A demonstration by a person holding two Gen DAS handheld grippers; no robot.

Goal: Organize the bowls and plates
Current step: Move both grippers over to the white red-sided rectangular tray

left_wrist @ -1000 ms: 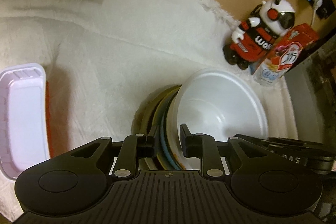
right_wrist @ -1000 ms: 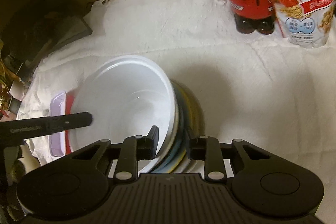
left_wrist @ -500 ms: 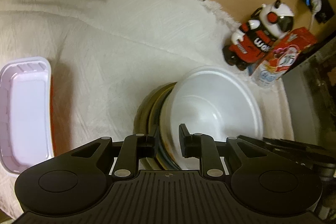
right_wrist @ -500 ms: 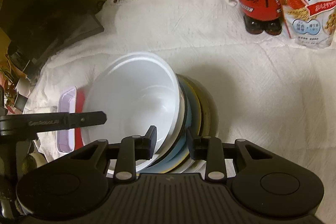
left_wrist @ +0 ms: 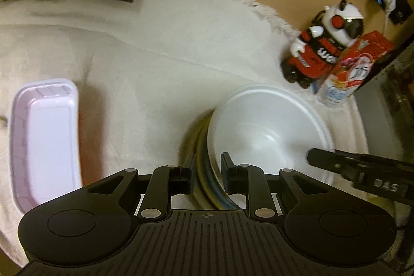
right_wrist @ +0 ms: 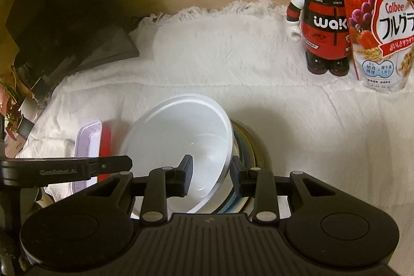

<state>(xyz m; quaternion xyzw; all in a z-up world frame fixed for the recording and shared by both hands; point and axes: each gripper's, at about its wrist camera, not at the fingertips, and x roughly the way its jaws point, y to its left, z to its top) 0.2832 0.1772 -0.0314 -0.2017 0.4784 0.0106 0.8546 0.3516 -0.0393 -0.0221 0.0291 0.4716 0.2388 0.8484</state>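
A stack of plates (left_wrist: 203,162) with a large white bowl (left_wrist: 264,126) on top is held up between both grippers, tilted. My left gripper (left_wrist: 207,170) is shut on the stack's near edge, one finger under the plates and one inside the bowl. In the right wrist view my right gripper (right_wrist: 211,172) is shut on the opposite edge of the stack (right_wrist: 248,146), with its left finger inside the white bowl (right_wrist: 181,136). Each gripper's finger shows in the other's view.
A lilac rectangular tray (left_wrist: 44,136) over a red one lies on the white cloth (left_wrist: 168,48) to the left; it also shows in the right wrist view (right_wrist: 89,139). A panda figure (right_wrist: 318,17) and a red cereal bag (right_wrist: 380,17) stand at the back right. A dark box (right_wrist: 64,12) sits back left.
Both grippers have lifted the stack and the cameras have risen. The cloth, tray and figure look farther away. Both grips are unchanged.
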